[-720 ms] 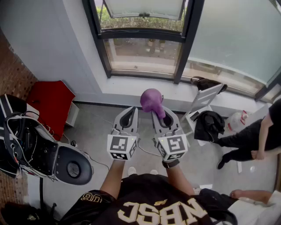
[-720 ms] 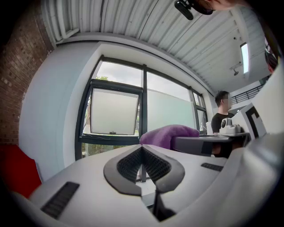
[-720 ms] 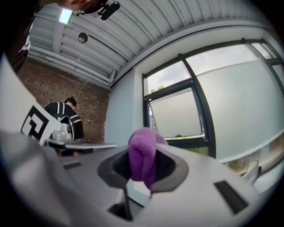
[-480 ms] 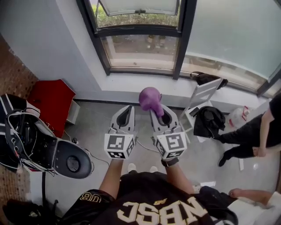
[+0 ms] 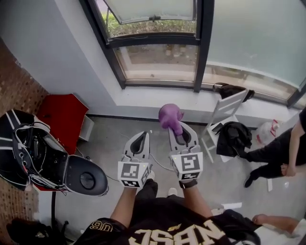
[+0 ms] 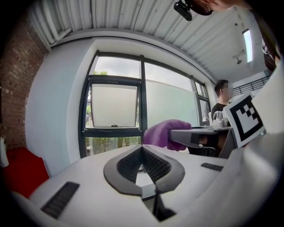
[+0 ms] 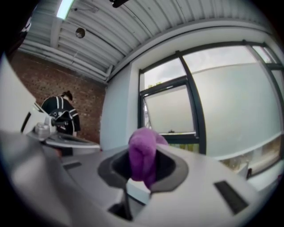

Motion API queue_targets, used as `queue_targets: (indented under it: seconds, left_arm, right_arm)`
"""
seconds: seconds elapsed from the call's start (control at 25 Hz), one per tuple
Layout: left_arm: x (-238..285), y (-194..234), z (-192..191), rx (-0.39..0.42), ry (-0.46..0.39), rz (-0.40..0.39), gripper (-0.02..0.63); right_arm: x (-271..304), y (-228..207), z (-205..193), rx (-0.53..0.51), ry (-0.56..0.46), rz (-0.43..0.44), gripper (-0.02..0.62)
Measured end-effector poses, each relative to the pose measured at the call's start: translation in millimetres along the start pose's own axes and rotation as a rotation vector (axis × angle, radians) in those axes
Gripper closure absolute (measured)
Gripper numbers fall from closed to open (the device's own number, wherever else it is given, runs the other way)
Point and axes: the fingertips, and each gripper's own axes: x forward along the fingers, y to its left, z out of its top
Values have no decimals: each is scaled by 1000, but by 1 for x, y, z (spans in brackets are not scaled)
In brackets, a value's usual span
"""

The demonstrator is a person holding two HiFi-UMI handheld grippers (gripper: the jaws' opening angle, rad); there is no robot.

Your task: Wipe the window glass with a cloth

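Dark-framed window glass [image 5: 158, 62] is filling the wall ahead, its upper sash [image 5: 148, 9] tilting open; the purple cloth [image 5: 170, 116] is sitting well short of that glass and below it, bunching out of the right claw [image 5: 176, 129], which is pinching it; the left claw [image 5: 142, 138] is hanging equally far from the glass, pressed together on nothing; should the wad be pressing on the glass, so little cloth is standing proud that hard tips may be scraping, or the cloth slipping free
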Motion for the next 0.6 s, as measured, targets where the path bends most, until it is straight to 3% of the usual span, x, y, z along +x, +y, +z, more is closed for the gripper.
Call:
queue_targets:
  seconds: [0.24, 0.4, 0.48, 0.6]
  left_arm:
    - [50, 31, -9, -33, -11, -57, 595]
    - [105, 80, 7, -76, -16, -105, 594]
    - [119, 107, 19, -97, -68, -91, 595]
    - [120, 163, 40, -146, -171, -7, 595]
  right_arm:
    - [43, -14, -25, 17, 59, -71, 512]
    - [109, -18, -4, -8, 52, -96, 512]
    - [135, -12, 6, -56, 36, -102, 512]
    - [173, 8, 10, -85, 33, -89, 512]
